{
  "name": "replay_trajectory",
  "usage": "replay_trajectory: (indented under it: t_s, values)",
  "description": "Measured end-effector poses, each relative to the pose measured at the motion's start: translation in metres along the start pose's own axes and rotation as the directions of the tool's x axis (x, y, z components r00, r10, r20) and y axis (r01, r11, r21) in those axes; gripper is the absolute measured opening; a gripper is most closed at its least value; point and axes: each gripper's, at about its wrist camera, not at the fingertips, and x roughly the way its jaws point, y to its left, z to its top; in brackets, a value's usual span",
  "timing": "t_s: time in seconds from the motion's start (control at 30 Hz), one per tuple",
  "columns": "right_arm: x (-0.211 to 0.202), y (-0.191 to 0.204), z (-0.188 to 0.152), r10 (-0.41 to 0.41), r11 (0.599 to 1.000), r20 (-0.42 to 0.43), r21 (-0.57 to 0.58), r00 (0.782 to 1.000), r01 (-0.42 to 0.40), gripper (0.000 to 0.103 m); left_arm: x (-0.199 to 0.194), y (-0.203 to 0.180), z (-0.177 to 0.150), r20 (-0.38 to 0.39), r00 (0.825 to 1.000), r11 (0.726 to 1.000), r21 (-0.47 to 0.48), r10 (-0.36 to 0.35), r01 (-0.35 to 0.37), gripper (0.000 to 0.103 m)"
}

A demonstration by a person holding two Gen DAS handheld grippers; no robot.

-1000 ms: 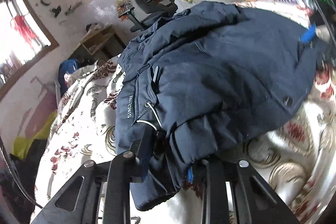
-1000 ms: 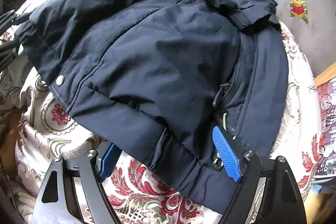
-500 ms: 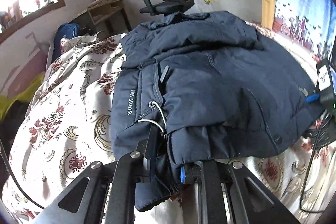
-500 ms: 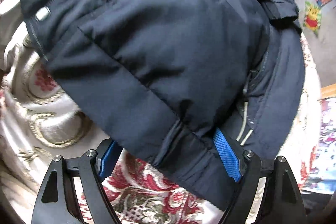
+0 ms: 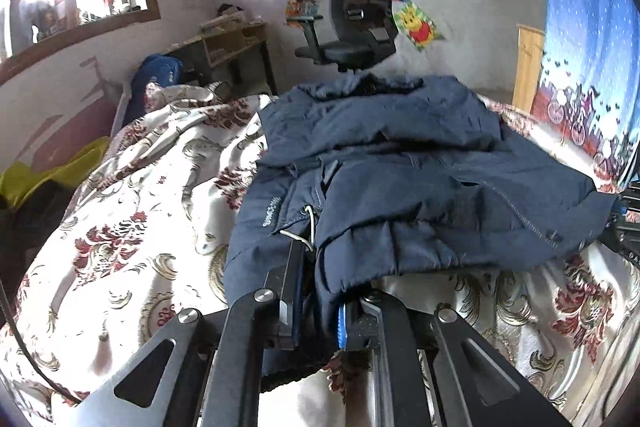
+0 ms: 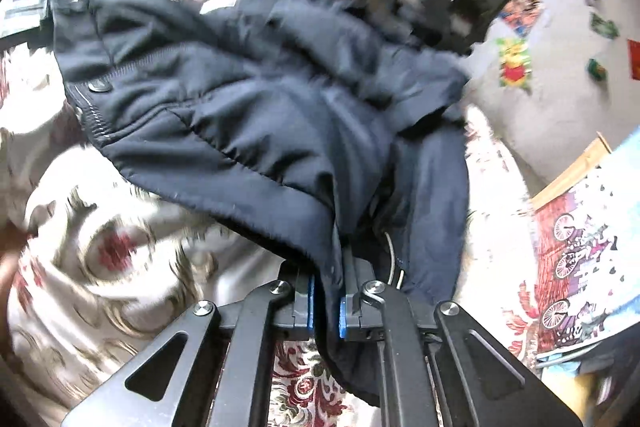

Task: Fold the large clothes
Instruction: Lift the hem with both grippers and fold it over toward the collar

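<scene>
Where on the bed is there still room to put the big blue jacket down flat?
The floral bedspread lies bare to the left of the navy jacket, out to the yellow cloth. A narrower bare strip runs below the jacket's hem on the right. The middle is crowded: the jacket is heaped there, pinched by the left gripper and right gripper.

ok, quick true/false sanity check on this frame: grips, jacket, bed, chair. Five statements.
1. Both grippers are shut on the jacket. True: the left gripper and the right gripper each pinch its hem.
2. The jacket is red. False: it is dark navy.
3. The jacket lies on a floral bedspread. True.
4. An office chair stands beyond the jacket. True.
5. The right gripper's jaws are spread wide with nothing between them. False: they are closed on fabric.
</scene>
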Motion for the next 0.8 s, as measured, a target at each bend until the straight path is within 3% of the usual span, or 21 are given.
replay_trajectory:
  t_s: [0.3, 0.43, 0.6, 0.8]
  values:
    - [-0.079, -0.014, 0.005, -0.009, 0.999, 0.174, 0.042, 0.985, 0.002, 0.006, -0.062, 0.014, 0.019, 0.066, 0.998, 0.998, 0.06, 0.006, -0.01, 0.011]
    - [-0.106, -0.024, 0.015, -0.001, 0.998, 0.222, 0.058, 0.975, -0.012, 0.006, -0.08, 0.019, 0.034, 0.092, 0.996, 0.999, 0.045, 0.005, -0.009, 0.011]
    - [-0.133, -0.026, 0.027, 0.015, 0.993, 0.259, 0.107, 0.966, -0.044, 0.006, -0.083, 0.028, 0.056, 0.09, 0.996, 1.0, 0.01, -0.007, 0.006, 0.011]
    - [-0.128, -0.04, 0.056, 0.006, 0.987, 0.296, 0.15, 0.955, -0.053, 0.006, -0.071, 0.033, 0.084, 0.073, 0.997, 1.0, -0.014, 0.002, -0.001, 0.011]
